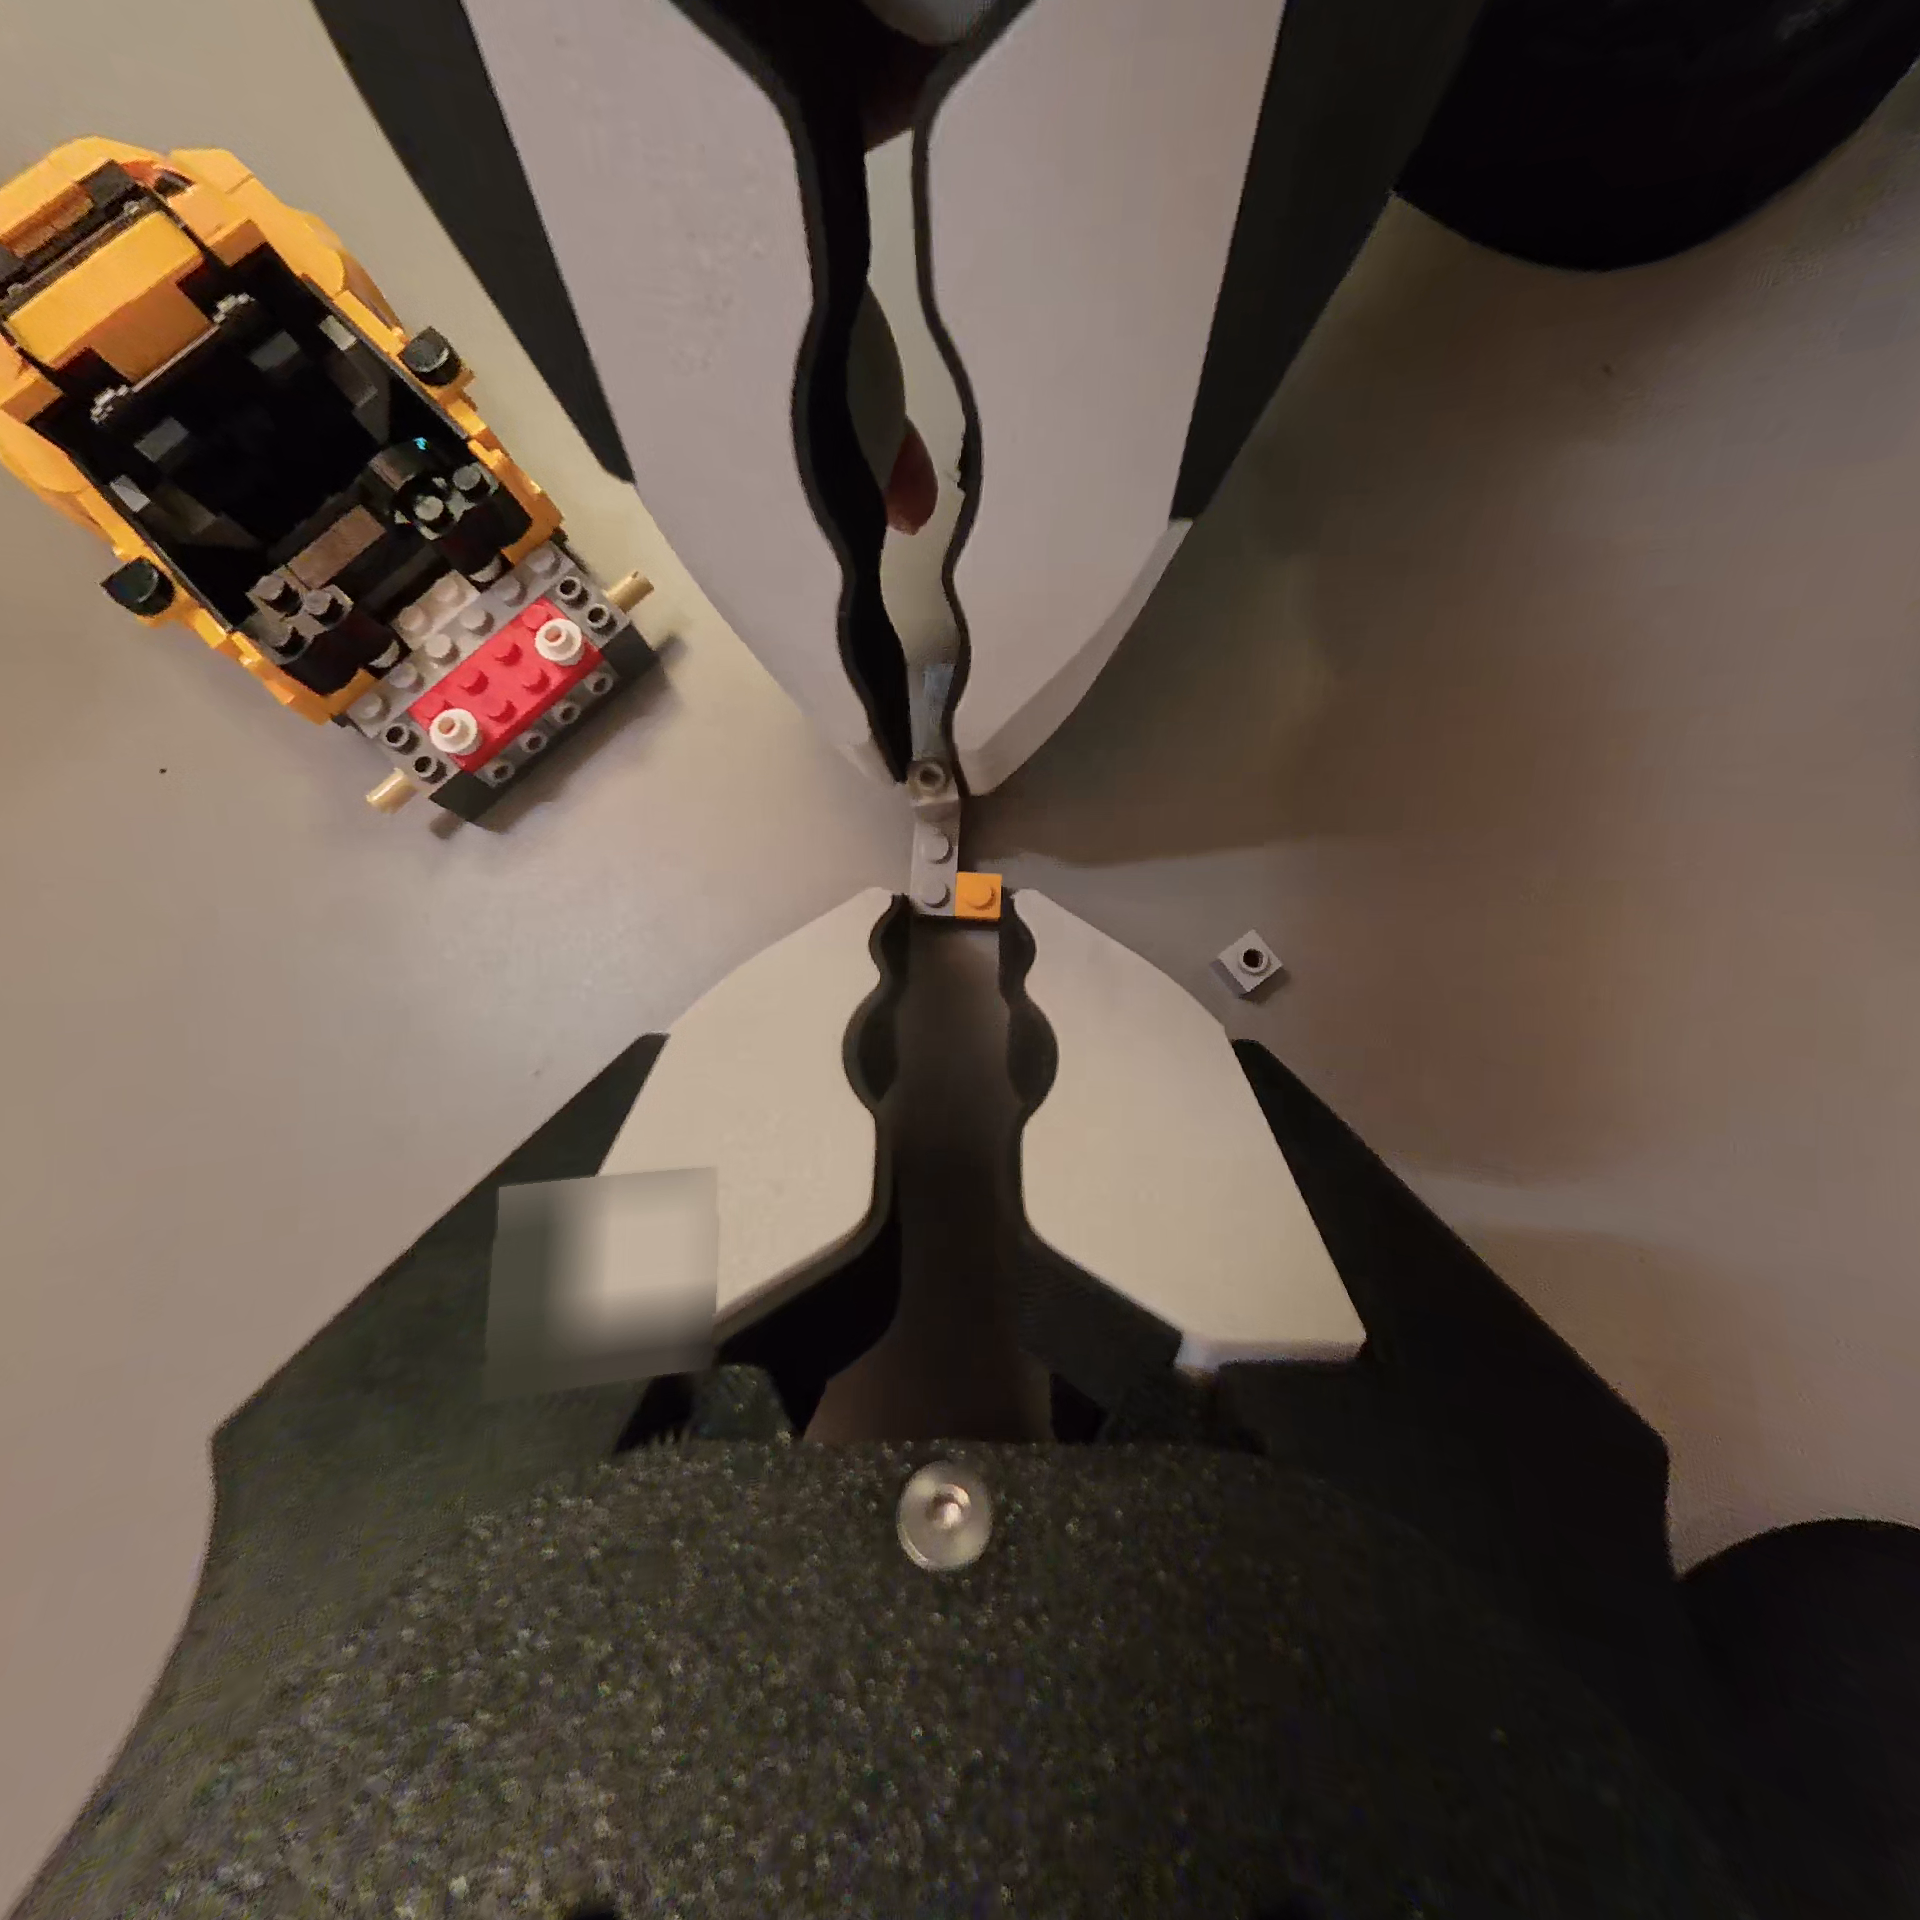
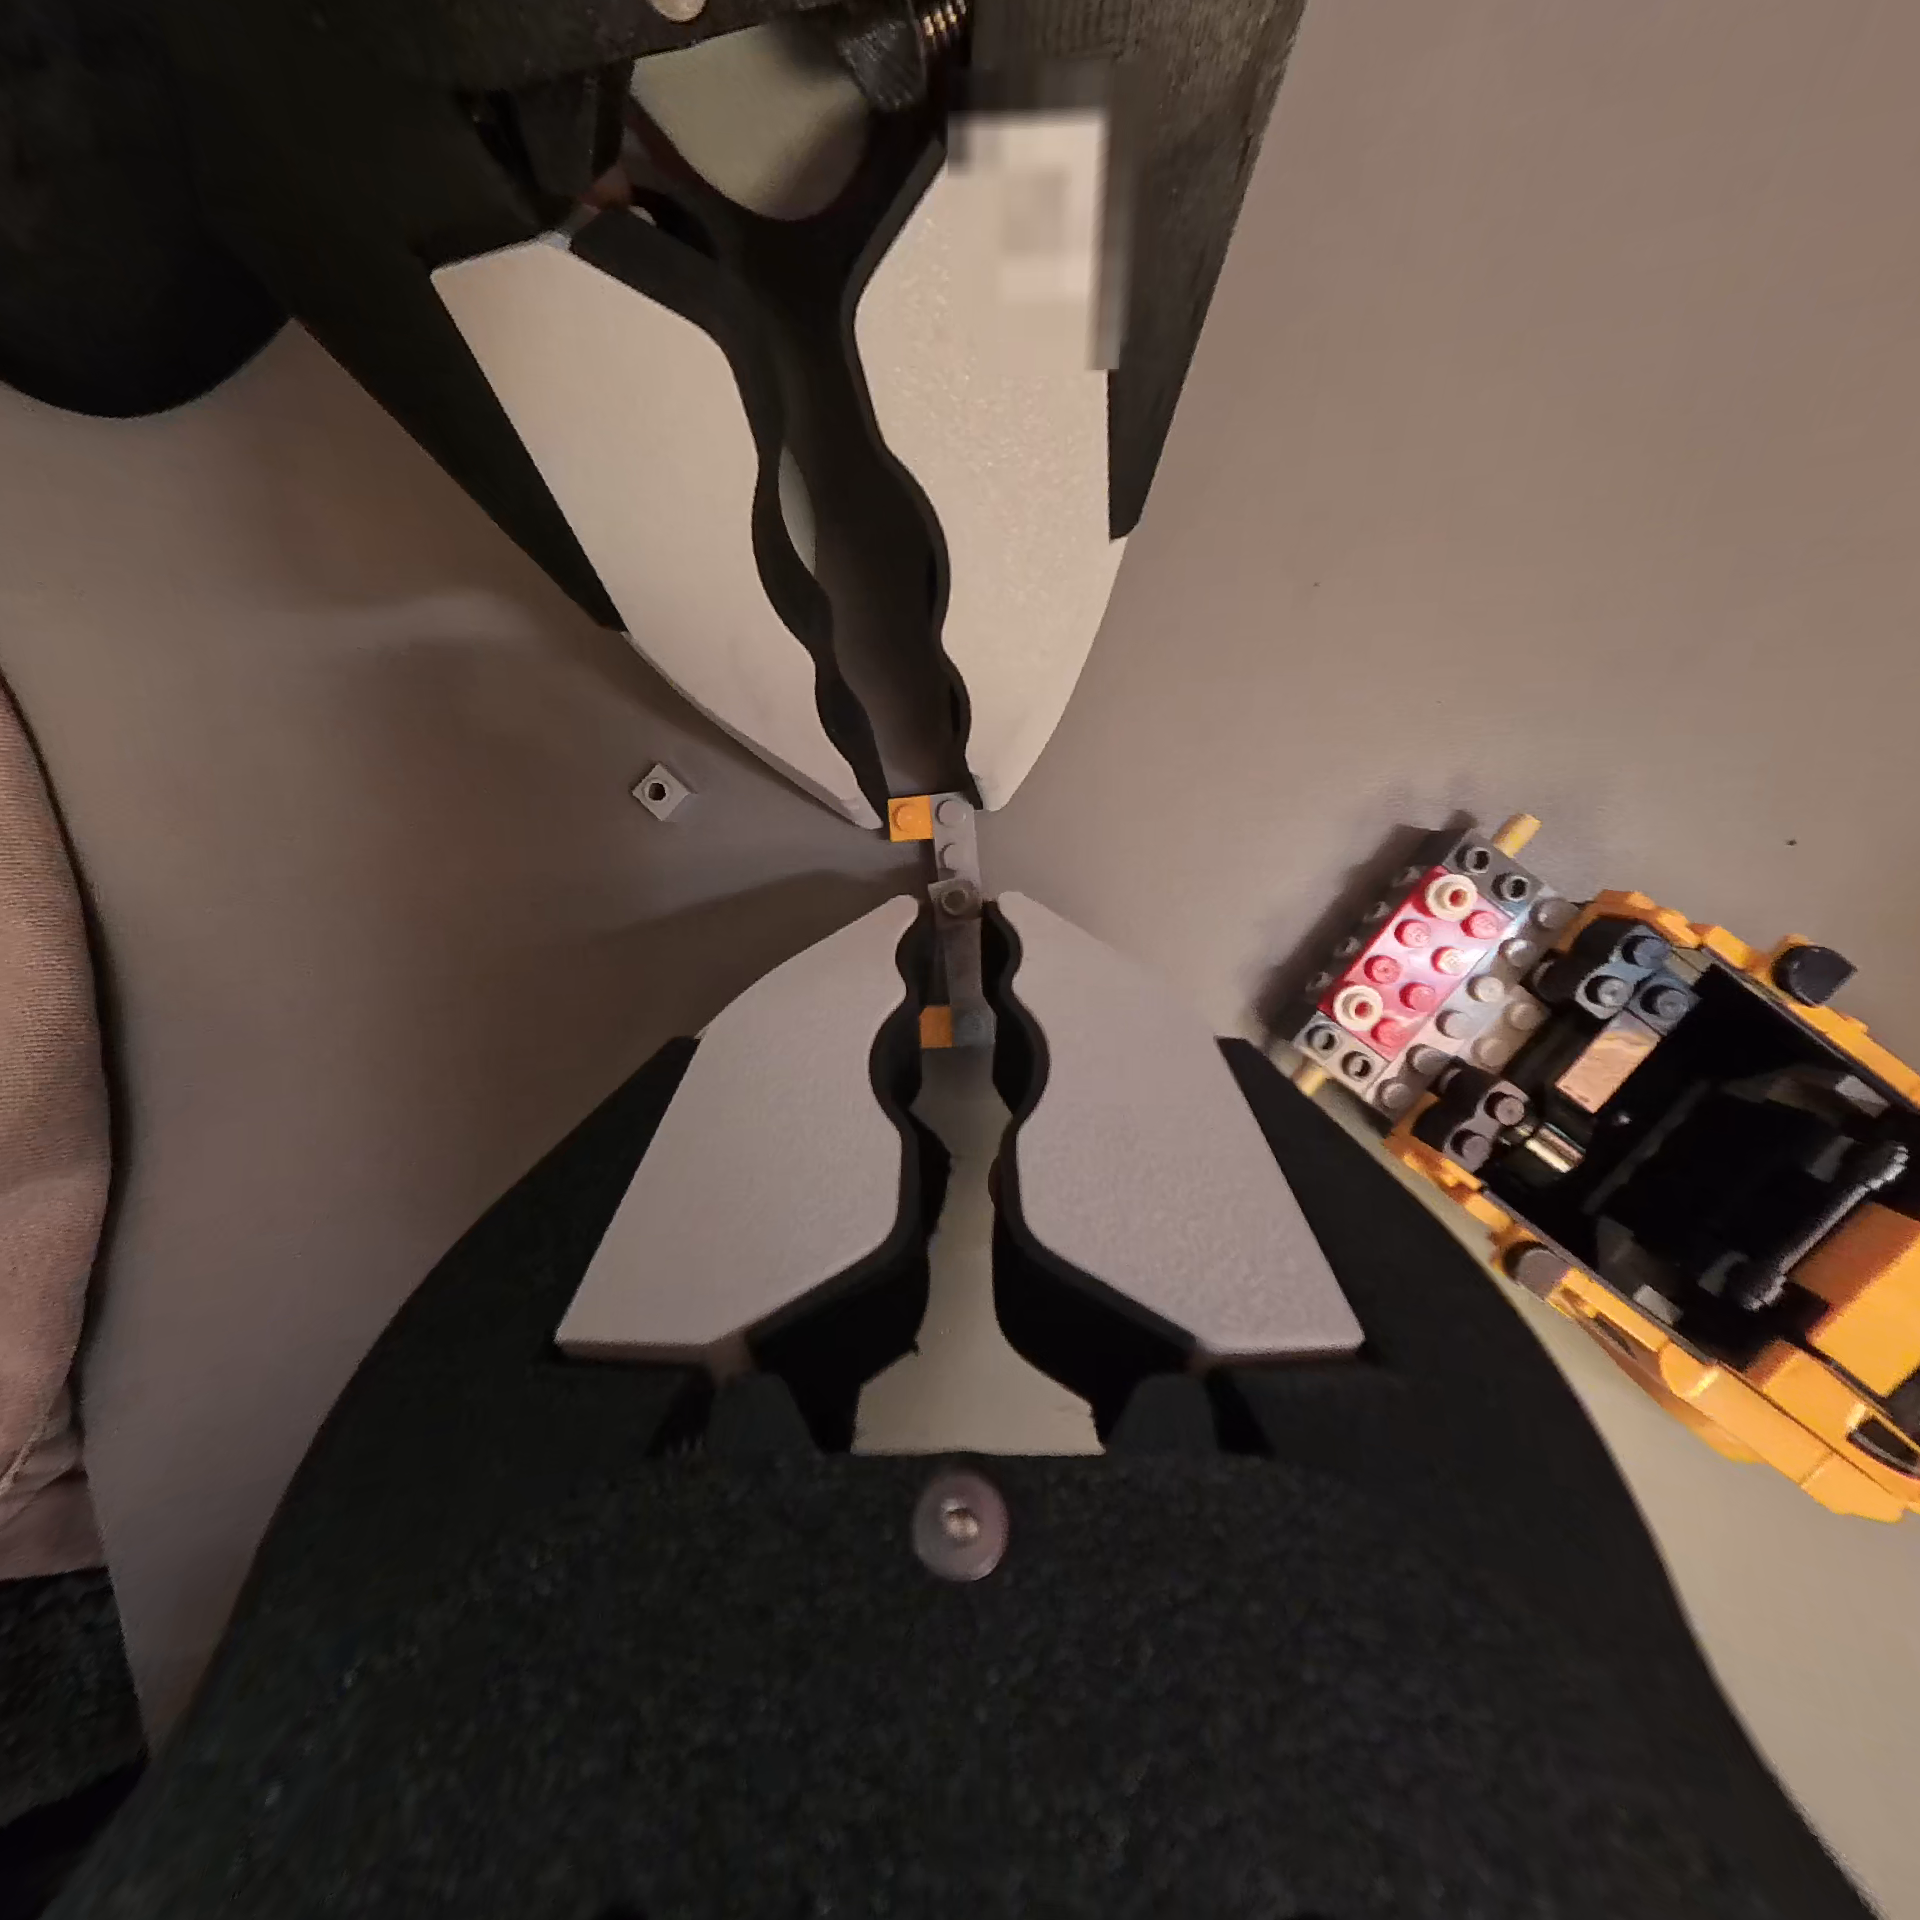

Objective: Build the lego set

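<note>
My left gripper [image 1: 954, 906] is shut on a small grey plate [image 1: 933, 864] with an orange one-stud piece [image 1: 978, 896] beside its near end. My right gripper [image 2: 956, 902] faces it tip to tip and is shut on a thin grey piece [image 2: 954, 900] that runs back between its fingers to a small orange part [image 2: 935, 1027]. The two pieces meet end to end just above the table. In the right wrist view the left gripper [image 2: 935, 816] comes in from the top with the grey plate [image 2: 954, 833] and the orange piece [image 2: 909, 819]. The right gripper [image 1: 932, 777] enters the left wrist view from the top.
An orange Lego car [image 1: 260, 447] with a black open cabin and a red brick at one end lies on the grey table; it shows at the right in the right wrist view [image 2: 1610, 1122]. A loose grey one-stud piece [image 1: 1252, 961] [image 2: 658, 792] lies near the fingertips. Both grippers' tips are close together, under 4 cm apart.
</note>
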`<state>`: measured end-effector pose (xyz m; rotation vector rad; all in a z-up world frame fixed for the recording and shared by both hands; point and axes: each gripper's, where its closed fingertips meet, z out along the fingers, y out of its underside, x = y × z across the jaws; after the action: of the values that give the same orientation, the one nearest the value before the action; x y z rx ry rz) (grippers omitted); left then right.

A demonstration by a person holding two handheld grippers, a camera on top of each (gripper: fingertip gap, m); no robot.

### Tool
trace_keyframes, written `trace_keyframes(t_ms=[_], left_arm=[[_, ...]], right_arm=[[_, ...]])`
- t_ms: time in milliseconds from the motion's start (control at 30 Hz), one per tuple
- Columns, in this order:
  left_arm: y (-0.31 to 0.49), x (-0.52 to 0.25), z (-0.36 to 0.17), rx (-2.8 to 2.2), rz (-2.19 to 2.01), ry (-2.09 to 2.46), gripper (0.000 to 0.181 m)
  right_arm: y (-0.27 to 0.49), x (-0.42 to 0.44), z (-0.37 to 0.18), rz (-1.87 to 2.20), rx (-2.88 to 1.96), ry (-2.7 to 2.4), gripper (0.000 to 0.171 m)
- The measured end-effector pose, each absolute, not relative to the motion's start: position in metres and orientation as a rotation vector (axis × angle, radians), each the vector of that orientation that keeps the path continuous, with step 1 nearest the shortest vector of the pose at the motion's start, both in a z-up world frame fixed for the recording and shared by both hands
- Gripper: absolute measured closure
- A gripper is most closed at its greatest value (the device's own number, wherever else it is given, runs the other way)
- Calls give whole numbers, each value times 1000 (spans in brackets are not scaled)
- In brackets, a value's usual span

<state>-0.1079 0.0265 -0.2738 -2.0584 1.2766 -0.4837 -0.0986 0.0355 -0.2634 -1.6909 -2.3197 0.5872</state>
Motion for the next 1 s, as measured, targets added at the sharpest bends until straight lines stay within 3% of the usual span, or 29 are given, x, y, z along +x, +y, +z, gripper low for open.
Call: trace_keyframes(t_ms=[1000], left_arm=[[27, -107, -273, -2039, -492, 1242, 165]], right_arm=[[37, -95, -272, 467, -1765, -2386, 164]])
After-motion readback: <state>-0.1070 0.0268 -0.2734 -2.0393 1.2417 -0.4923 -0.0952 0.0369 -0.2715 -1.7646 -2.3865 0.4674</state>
